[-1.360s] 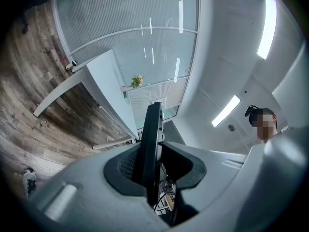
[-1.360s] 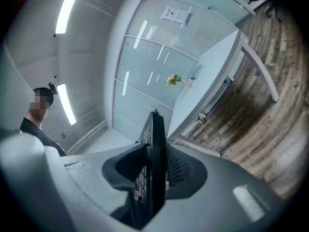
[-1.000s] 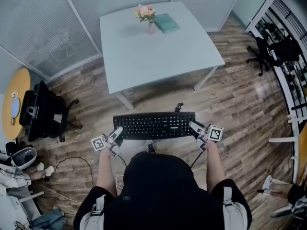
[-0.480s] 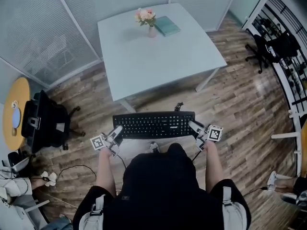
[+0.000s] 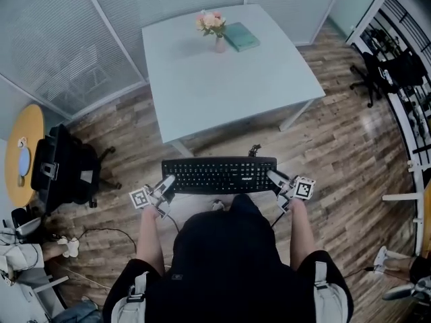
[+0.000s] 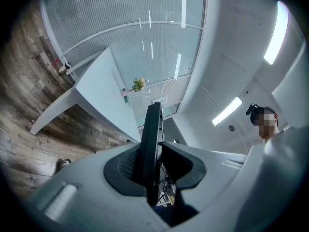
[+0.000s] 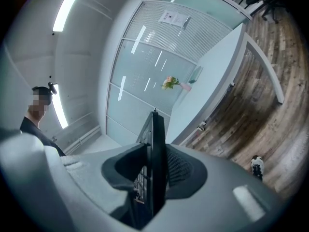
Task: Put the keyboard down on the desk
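Desk (image 5: 229, 79), vase (image 5: 220, 44), book (image 5: 241, 37), keyboard (image 5: 219, 175): one each. Left gripper (image 5: 168, 180), right gripper (image 5: 272, 175).

We hold the keyboard (image 5: 219, 175) above the floor (image 5: 337, 147), left gripper (image 5: 167, 182) at its left end, right gripper (image 5: 272, 175) at its right, near the white worktop (image 5: 229, 86) bearing flowers (image 5: 214, 24) and a book (image 5: 241, 38).

Left grey two-jaw gripper (image 5: 166, 182): held level at near left, jaws clamped on the left end of the black keyboard (image 5: 219, 175). Right grey two-jaw gripper (image 5: 272, 176): level at near right, jaws clamped on its right end. Bare left forearm (image 5: 149, 237) and bare right forearm (image 5: 300, 231): extended forward, either side of the torso.
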`<state>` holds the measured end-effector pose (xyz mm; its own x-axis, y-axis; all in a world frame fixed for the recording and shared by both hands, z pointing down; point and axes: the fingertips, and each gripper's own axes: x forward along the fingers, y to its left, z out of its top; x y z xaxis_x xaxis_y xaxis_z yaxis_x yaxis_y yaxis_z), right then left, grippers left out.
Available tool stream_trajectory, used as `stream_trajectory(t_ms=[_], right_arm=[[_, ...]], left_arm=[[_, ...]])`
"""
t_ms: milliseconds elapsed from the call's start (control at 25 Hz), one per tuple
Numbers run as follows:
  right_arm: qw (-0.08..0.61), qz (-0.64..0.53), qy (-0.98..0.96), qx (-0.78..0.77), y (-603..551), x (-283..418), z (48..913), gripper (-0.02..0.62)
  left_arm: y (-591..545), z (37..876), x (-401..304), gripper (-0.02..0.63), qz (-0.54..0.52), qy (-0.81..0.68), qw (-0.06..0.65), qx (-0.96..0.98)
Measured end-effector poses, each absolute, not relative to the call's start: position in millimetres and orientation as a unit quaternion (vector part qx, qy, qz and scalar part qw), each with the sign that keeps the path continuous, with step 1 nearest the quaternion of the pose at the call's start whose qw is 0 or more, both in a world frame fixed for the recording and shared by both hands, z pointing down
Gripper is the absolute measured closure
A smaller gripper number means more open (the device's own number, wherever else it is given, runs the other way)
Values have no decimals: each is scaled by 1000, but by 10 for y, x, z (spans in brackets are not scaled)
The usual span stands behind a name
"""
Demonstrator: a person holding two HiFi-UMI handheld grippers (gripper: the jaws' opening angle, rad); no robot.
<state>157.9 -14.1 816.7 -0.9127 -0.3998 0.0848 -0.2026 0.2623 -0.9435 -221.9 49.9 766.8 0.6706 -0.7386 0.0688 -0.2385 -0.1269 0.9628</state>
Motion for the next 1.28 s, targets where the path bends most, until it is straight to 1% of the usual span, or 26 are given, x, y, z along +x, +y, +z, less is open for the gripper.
stream_trajectory(t_ms=[520,920,1000,1120,1280], right_arm=[[77,-568,805,-154,-144,1509,7987,466],[75,-561,808,-164,-207,1533,7869,465],[77,-555,811,-170,90,1510,7617,465],[79,-545,814,-183,885,1446,6981,465],[73,-541,817,-188,869,1540,6765,465]], left_arm=[[650,7485,-2218,503,-220,-355,547,726],[600,7441,-2207,503,-223,-367,545,720],[860,7239,-2237,500,-227,-373,542,718],[1607,6650,-2314,499,-235,-372,531,724],[1562,6447,-2237,494,-231,-372,524,731]])
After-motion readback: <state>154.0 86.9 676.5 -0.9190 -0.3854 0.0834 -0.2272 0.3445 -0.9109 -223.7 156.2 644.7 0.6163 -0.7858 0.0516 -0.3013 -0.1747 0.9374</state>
